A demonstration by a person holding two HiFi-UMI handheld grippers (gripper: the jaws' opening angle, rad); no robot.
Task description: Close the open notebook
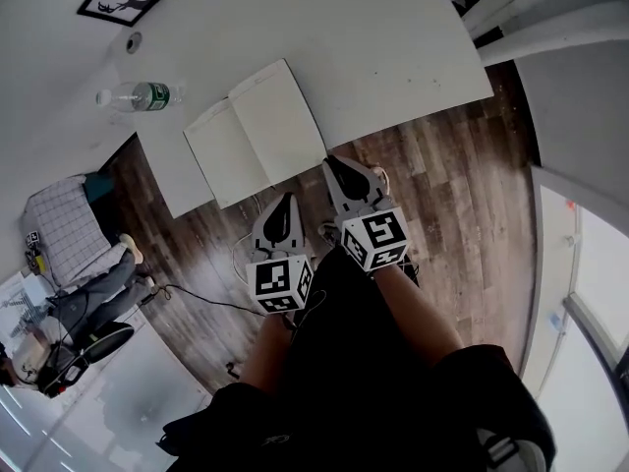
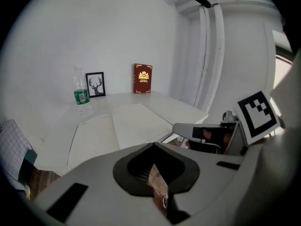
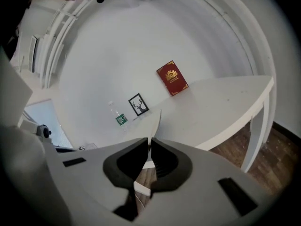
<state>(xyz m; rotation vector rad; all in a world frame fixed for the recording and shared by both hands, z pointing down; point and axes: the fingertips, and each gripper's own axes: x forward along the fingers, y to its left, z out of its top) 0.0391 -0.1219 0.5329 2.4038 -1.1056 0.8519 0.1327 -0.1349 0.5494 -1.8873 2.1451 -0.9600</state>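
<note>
1. At the near edge of the tabletop (image 1: pixel 373 57) lies the notebook (image 1: pixel 257 131), spread open, its near corners right at the lip.
2. Right tongs (image 1: pixel 339 168) are on the near right corner of the notebook. In the right gripper view they are clenched (image 3: pixel 149 142) on a thin white edge, the notebook's right-hand leaf (image 3: pixel 156 121), which stands edge-on above them.
3. Left tongs (image 1: pixel 285 205) hang short of the tabletop, over the wooden floor (image 1: pixel 442 165). In the left gripper view they look pressed together (image 2: pixel 153 147) with nothing between them.
4. My read: this is the start of the fold, with the right half to swing over onto the left half.
5. Watch the bite. It sits on the very corner, so the leaf could slip out partway through the swing and flop back open.
6. If only a single page is pinched and not the whole right half, that page could crease or tear, and the notebook would stay open.
7. Nothing pins the left half. A sideways drag could slide the notebook along the edge, or tip it off onto the floor.
8. The bottle (image 1: pixel 138 96) stands well apart toward the far left corner, so it is no threat to the swing.
</note>
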